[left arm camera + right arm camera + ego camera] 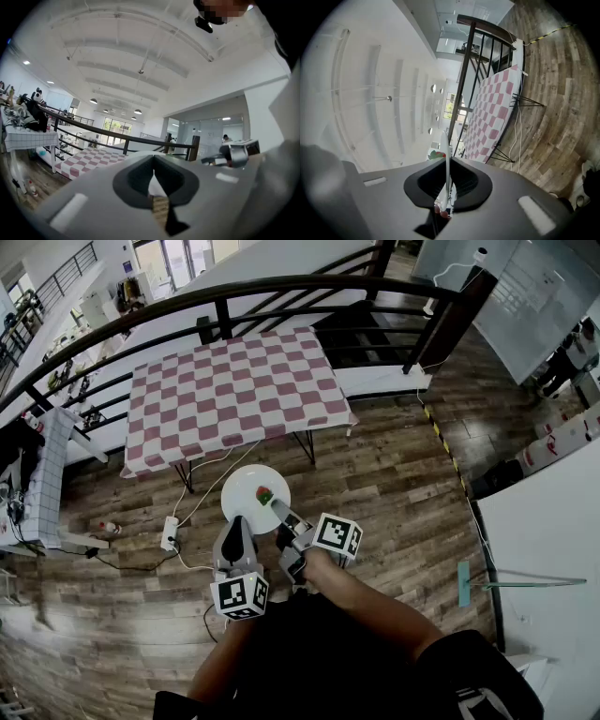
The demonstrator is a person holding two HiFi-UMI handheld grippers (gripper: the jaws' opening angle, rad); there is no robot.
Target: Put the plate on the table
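A white plate [251, 489] with a small red and green piece of food [265, 495] on it hangs over the wooden floor, just short of the table with the red and white chequered cloth [234, 395]. My left gripper [238, 521] is shut on the plate's near rim. My right gripper [278, 513] is shut on the rim at the near right. In the right gripper view the plate [446, 154] stands edge-on between the closed jaws, with the table [492, 112] beyond. The left gripper view shows a white wedge of plate [154, 184] pinched in the jaws.
A dark railing [281, 287] curves behind the table. On the floor by the table's legs lie a power strip [170, 532] with cables and a small bottle [108, 527]. A cluttered second table [47, 474] stands at the left, a white surface [553, 531] at the right.
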